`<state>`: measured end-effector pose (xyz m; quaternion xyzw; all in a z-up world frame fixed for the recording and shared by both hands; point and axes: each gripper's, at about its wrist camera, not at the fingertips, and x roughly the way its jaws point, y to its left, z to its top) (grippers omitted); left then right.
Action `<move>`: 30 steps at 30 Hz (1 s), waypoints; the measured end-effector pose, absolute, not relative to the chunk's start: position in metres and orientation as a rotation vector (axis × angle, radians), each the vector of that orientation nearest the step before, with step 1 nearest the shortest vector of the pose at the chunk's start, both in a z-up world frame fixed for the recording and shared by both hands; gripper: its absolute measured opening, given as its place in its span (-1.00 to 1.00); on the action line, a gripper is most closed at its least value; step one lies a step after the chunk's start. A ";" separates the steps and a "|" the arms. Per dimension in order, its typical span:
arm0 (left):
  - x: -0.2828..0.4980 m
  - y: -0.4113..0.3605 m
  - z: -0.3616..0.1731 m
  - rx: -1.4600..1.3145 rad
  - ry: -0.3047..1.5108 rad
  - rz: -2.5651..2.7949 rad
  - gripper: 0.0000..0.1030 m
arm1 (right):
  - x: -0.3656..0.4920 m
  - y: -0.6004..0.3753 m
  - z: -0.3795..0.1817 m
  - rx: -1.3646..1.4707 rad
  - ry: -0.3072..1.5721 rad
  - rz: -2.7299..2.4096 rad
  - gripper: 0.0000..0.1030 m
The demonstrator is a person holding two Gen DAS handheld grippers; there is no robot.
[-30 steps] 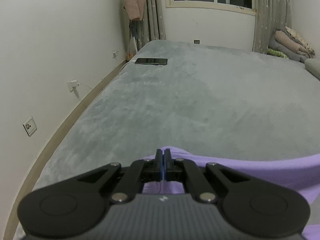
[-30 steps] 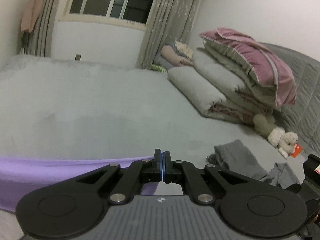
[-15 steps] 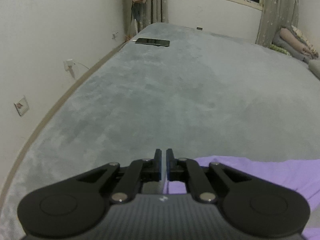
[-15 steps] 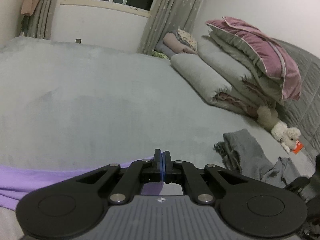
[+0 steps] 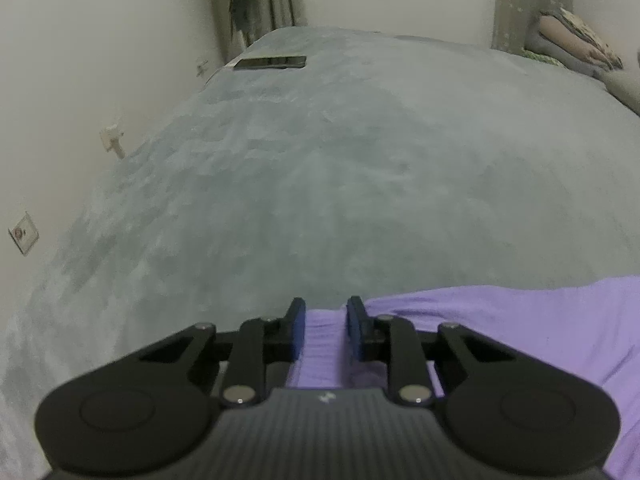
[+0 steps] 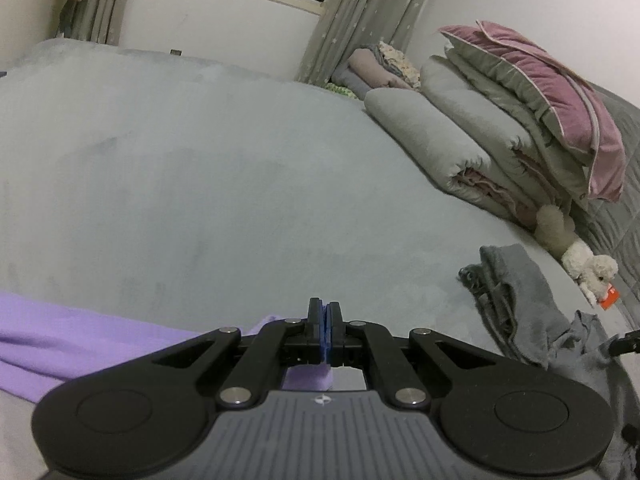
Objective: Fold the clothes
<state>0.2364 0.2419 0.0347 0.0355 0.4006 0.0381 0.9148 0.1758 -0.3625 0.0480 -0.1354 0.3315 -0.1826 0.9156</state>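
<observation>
- At the bottom centre of the left wrist view, the left gripper (image 5: 326, 328) has its fingers (image 5: 297, 330) opening to a narrow gap; the soft purple cloth garment (image 5: 520, 328) lies between them, apparently no longer pinched.
- Low in the right wrist view, the right gripper (image 6: 324, 330) has its fingers pressed together on an edge of the same garment (image 6: 80, 336), which shows just below them.
- The garment lies on the grey plush bed (image 5: 340, 168), across the lower frame.
- Judged step: laying the folded edge down and letting go. Next, the right fingers should release too, then both lift clear without dragging cloth.
- Well apart: a dark flat phone (image 5: 271, 62) at upper left; crumpled grey clothes (image 6: 516, 304), folded quilts (image 6: 480, 140) and a plush toy (image 6: 580, 260) at right. Nothing blocks the fold.
</observation>
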 end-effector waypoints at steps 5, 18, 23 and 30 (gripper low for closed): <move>0.224 0.251 0.061 0.044 0.753 0.118 -0.64 | 0.168 -0.361 0.058 -0.258 0.633 -0.400 -0.97; 0.162 0.277 0.132 -0.056 0.590 0.166 -0.64 | 0.115 -0.364 0.132 -0.159 0.487 -0.403 -0.97; 0.153 0.280 0.142 -0.066 0.587 0.172 -0.64 | 0.108 -0.364 0.139 -0.169 0.515 -0.403 -0.97; 0.158 0.275 0.135 -0.049 0.600 0.181 -0.64 | 0.115 -0.361 0.132 -0.194 0.548 -0.395 -0.97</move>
